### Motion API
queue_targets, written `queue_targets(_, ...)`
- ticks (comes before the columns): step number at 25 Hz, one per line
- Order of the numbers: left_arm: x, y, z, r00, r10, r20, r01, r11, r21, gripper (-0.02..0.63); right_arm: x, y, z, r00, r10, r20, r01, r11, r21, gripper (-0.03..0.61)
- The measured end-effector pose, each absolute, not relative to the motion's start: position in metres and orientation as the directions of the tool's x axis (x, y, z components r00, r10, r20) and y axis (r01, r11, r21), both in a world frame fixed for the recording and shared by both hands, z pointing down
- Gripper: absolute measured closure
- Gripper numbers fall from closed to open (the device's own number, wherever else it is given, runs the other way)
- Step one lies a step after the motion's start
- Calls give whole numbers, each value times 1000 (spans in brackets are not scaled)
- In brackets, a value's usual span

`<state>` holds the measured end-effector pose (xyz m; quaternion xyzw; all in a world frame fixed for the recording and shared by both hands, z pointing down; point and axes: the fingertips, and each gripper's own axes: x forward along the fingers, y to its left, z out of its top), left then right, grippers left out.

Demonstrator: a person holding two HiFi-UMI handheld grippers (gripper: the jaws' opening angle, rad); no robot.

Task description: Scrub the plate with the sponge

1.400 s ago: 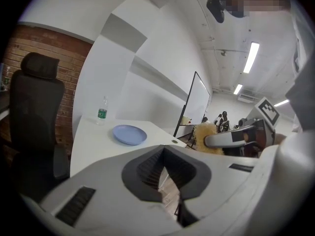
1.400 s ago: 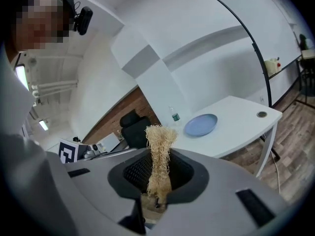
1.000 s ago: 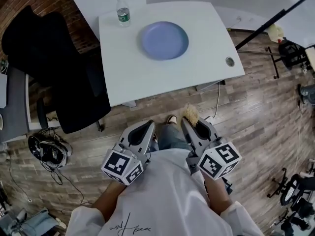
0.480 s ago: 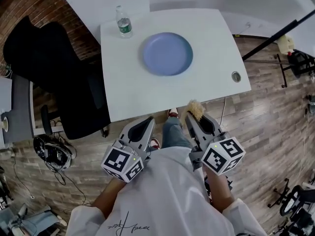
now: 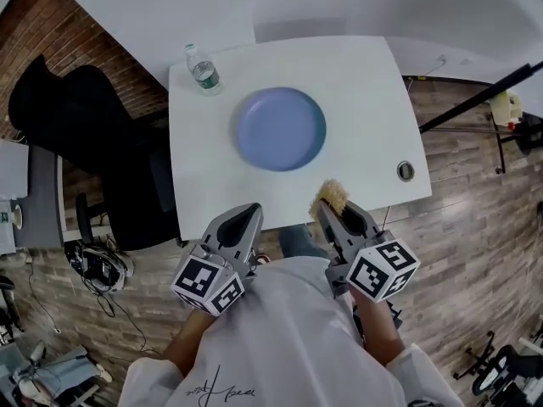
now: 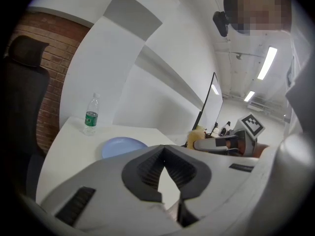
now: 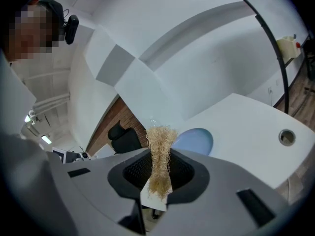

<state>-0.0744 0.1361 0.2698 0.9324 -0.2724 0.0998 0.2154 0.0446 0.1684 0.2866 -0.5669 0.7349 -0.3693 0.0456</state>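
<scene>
Straw-coloured fibrous sponge, likely light and springy, is pinched at its base by the right hand-held gripper, tuft free. Left hand-held gripper is pressed together, empty. The rigid, probably slick blue plate lies mid-worktop.

A: What carries the things?
B: 1 white table, seen from above, standing on a wood-plank floor.
A: What lies on the table?
B: 3 items. 1 blue plate near the centre. 1 upright bottle with a green label at the far left corner, apart from the plate. 1 round metal grommet set in the top near the right edge.
A: And on the floor?
B: 1 black chair beside the table's left edge, and a tangle of cables near it.
</scene>
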Motion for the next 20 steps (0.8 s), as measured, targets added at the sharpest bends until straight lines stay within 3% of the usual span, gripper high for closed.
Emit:
queue_targets(8,-50,98,282,744,-569,349,-667,-661,344,626,89,118,297,-441,-824,355,-793,173,-584,520)
queue_targets(20,-71,48,293,626,-674,392,-780,-547,305,627,75,65,321,-558,-748,359,-771,307,-558,520)
